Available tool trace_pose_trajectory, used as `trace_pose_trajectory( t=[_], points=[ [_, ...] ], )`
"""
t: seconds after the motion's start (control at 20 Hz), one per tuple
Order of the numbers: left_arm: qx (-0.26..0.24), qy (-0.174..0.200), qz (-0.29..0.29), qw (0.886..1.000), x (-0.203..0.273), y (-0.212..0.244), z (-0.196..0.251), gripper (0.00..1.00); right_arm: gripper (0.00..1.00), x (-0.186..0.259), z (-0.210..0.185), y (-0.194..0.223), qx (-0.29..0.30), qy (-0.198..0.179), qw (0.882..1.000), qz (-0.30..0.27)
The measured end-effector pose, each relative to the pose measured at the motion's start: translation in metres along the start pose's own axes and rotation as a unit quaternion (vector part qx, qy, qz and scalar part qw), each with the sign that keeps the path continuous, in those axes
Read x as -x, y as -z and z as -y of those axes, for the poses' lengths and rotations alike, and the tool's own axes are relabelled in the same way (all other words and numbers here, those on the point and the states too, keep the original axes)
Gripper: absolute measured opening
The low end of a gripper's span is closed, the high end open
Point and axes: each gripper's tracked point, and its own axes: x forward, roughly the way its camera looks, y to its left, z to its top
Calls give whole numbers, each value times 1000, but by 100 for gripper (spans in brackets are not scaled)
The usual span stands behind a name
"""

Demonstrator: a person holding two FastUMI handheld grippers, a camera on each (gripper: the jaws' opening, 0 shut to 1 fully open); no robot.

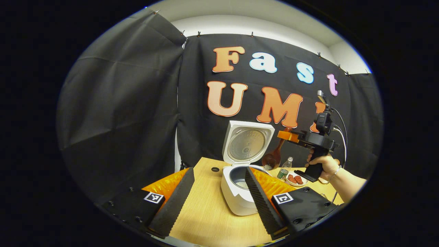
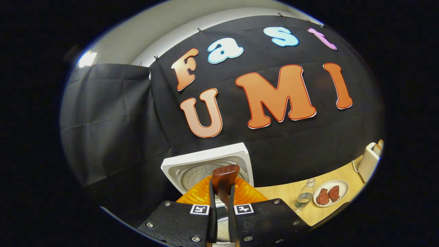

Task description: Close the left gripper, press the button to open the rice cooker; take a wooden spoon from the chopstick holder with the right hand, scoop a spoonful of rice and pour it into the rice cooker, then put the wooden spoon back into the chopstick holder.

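A white rice cooker (image 1: 240,192) stands open on the table (image 1: 209,219). Just right of it, the right gripper (image 1: 291,136) has its jaws clamped on a wooden spoon (image 1: 273,157), bowl hanging beside the cooker's rim. The left gripper (image 1: 219,195) waits before the cooker, jaws apart. A tilted spoon might spill rice outside the pot.

Glossy white plastic on the rice cooker (image 1: 240,195), with a dull brushed-metal plate inside its raised lid (image 1: 247,142). Dark, polished wood on the wooden spoon (image 2: 224,180); pale, matt wood grain across the desk (image 1: 209,212). Clear plastic for the bottle (image 2: 304,197), smooth glazed white for the plate (image 2: 343,187), matt creased cloth on the booth wall (image 1: 120,113).
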Motion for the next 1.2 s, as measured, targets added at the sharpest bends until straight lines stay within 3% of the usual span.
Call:
trace_pose_trajectory(
  t=[0.65,0.9,1.2],
  points=[
    [1,5,-5,1000,-1,3,-1,100,12,5,-22,9,115,-30,993,-3],
    [3,4,-3,1000,2,2,-2,100,12,9,-12,11,67,-22,997,-10],
    [7,12,-1,1000,2,1,5,100,12,37,31,-11,9,9,1000,3]
  ],
)
